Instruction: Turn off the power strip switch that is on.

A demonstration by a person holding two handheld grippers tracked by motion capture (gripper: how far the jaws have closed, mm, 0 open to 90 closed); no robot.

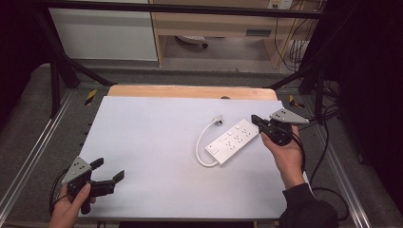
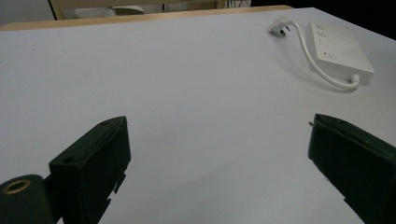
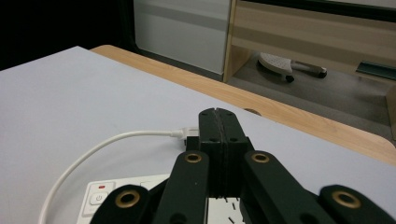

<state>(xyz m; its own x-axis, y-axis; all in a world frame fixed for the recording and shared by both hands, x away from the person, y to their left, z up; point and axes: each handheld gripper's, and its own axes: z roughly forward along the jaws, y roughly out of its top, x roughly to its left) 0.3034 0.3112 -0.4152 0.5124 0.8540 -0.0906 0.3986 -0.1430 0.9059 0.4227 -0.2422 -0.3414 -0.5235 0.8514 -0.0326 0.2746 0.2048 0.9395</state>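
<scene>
The right gripper (image 1: 255, 120) is hovering over the far end of the power strip (image 1: 232, 141), jaws pressed together on nothing. The strip is lying on the table (image 1: 142, 142), its cord (image 1: 203, 140) curling beside it. The left gripper (image 1: 108, 169) is waiting near the front edge with jaws wide apart, so the work seems hardly begun.

You can read no words or numbers here. The one sign is a power symbol on the white button (image 3: 98, 198) of the power strip (image 3: 149, 196), just left of your right gripper (image 3: 218, 122).
</scene>
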